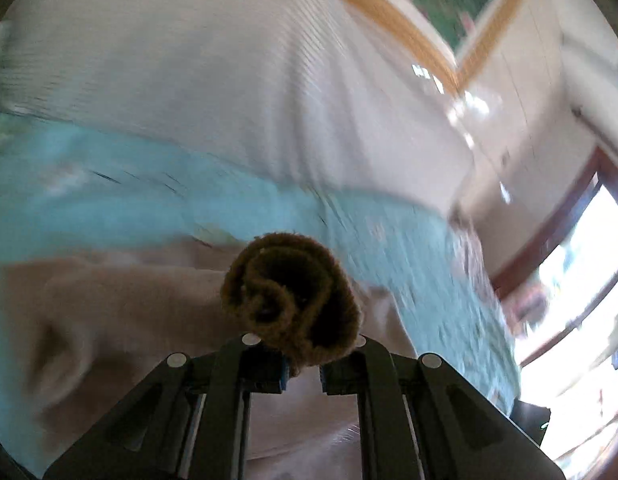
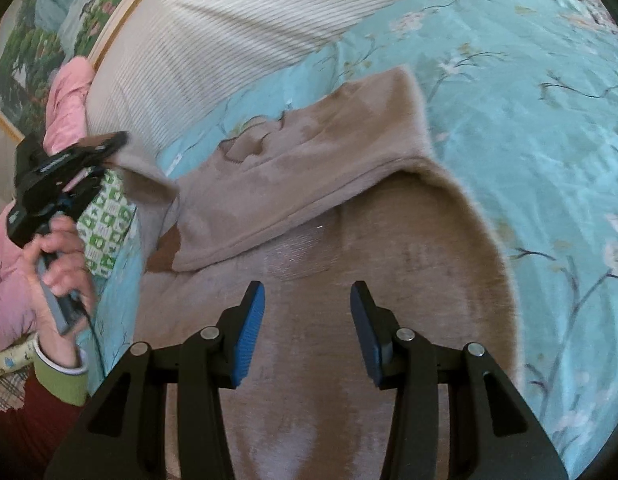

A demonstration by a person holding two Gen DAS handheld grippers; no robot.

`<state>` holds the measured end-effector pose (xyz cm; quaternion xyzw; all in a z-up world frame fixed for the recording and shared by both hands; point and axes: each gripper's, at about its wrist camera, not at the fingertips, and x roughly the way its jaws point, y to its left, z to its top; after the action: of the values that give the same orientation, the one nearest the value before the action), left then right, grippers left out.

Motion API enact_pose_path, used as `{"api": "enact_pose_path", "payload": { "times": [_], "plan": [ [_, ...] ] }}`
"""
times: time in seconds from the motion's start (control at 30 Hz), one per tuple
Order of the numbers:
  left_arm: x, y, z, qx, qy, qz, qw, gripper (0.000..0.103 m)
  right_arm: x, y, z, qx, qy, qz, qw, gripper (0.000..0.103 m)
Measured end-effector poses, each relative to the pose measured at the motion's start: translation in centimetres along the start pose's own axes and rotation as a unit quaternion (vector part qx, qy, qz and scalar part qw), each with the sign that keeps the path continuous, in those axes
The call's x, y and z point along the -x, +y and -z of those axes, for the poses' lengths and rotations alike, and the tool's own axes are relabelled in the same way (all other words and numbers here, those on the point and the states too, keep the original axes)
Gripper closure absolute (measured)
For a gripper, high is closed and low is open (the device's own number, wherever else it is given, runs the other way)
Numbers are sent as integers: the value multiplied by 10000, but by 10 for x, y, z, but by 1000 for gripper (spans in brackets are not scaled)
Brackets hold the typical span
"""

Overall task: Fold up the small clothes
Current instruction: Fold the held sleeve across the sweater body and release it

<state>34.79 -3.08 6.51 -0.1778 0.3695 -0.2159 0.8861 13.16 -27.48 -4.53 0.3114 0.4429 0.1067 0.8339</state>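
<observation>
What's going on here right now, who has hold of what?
A person is folding a fuzzy beige garment on a bed with a floral turquoise cover. The left gripper, held in the person's hand, is shut on the garment's brown cuff and holds that sleeve out to the side. The right gripper hangs open above the garment's body, gripping nothing. One sleeve already lies folded across the chest.

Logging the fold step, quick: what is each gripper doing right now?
Left gripper: closed, holding the beige garment's rolled sleeve cuff.
Right gripper: open, nothing between its fingers, above the garment.
</observation>
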Motion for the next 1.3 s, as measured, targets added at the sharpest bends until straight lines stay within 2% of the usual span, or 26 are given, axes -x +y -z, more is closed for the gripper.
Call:
{"api": "enact_pose_path", "payload": {
  "times": [0.1, 0.2, 0.3, 0.37, 0.43, 0.5, 0.53, 0.57, 0.6, 0.67, 0.77, 0.83, 0.93, 1.0, 1.1, 1.17, 1.23, 1.27, 1.3],
  "plan": [
    [-55, -24, 16, -287, 438, 1, 9986, 94, 6, -9, -2, -74, -81, 51, 9999, 57],
    [-87, -37, 42, -396, 704, 0, 9967, 94, 9, -15, -5, -136, -128, 89, 9998, 57],
    [-102, -40, 67, -504, 894, -157, 9946, 92, 9, -19, -6, -211, -144, 131, 9996, 57],
    [-94, -41, 84, -563, 1036, -152, 9929, 90, 8, -21, -8, -251, -152, 164, 9994, 57],
    [-80, -39, 93, -607, 1133, -30, 9917, 81, 8, -20, -10, -282, -187, 167, 9993, 57],
    [-61, -38, 107, -668, 1148, -20, 9911, 53, 7, -18, -14, -316, -232, 187, 9991, 53],
    [-46, -37, 112, -683, 1101, -14, 9916, 46, 7, -18, -15, -338, -244, 182, 9990, 50],
    [-36, -32, 116, -667, 1058, -36, 9921, 32, 5, -16, -18, -366, -254, 156, 9989, 45],
    [-22, -25, 120, -610, 1026, -101, 9928, 29, 4, -15, -19, -376, -264, 117, 9989, 44],
    [7, -9, 124, -498, 897, -165, 9946, 29, -1, -8, -25, -340, -257, 52, 9991, 44],
    [51, 25, 131, -298, 692, -572, 9955, 29, -10, 3, -33, -275, -216, -137, 9993, 44],
    [72, 45, 132, -214, 547, -1014, 9931, 27, -17, 11, -40, -250, -200, -329, 9989, 44],
    [91, 93, 136, 17, 519, -1840, 9815, 24, -32, 21, -55, -60, -216, -296, 9993, 44],
    [94, 119, 135, 200, 580, -2191, 9738, 24, -45, 18, -66, -114, -162, -159, 9997, 44],
    [91, 141, 131, 235, 604, -2438, 9677, 24, -66, 8, -78, -311, 77, 17, 9995, 44],
    [84, 144, 128, 138, 644, -2491, 9662, 25, -81, 1, -83, -500, 241, -42, 9984, 44],
    [72, 145, 128, -12, 732, -2702, 9600, 25, -93, 2, -85, -455, 406, 31, 9981, 45],
    [67, 145, 130, -56, 768, -2785, 9573, 24, -96, 3, -84, -407, 417, 20, 9983, 66],
    [65, 145, 131, -71, 748, -2846, 9557, 24, -99, 5, -85, -328, 471, 49, 9983, 99]
  ]
}}
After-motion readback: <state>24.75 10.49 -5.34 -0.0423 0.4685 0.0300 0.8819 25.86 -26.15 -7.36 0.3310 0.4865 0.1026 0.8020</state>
